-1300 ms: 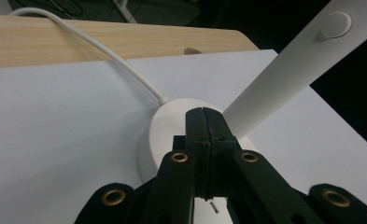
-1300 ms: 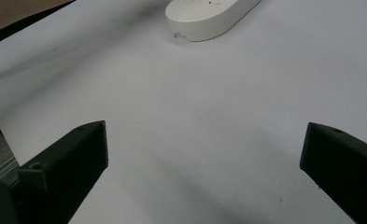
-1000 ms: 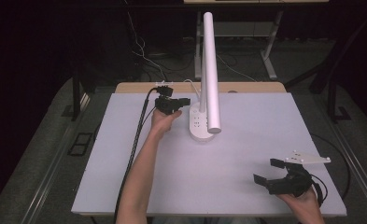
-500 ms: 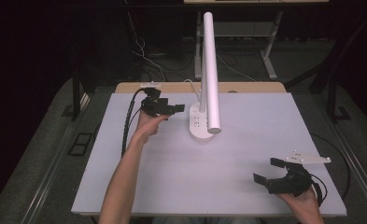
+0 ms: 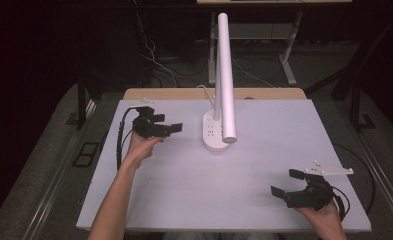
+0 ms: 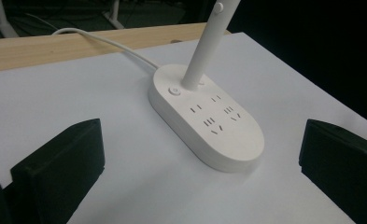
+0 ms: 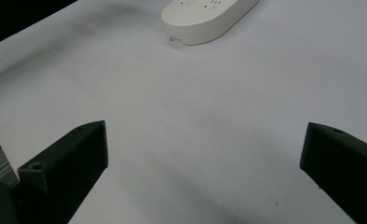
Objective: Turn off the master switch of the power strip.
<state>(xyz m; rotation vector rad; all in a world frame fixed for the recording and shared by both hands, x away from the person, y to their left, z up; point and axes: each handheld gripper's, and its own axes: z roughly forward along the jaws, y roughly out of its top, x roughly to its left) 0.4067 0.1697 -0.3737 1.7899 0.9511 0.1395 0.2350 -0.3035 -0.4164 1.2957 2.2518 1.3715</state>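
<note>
The left gripper (image 5: 176, 129) had just spread its jaws, empty, beside the desk lamp (image 5: 218, 135); the right gripper (image 5: 284, 185) waited wide open, nothing yet grasped

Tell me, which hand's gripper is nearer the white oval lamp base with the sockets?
Left. The left gripper hovers just beside the white oval lamp base, jaws open toward it; the right gripper sits far off near the table's front edge.
</note>
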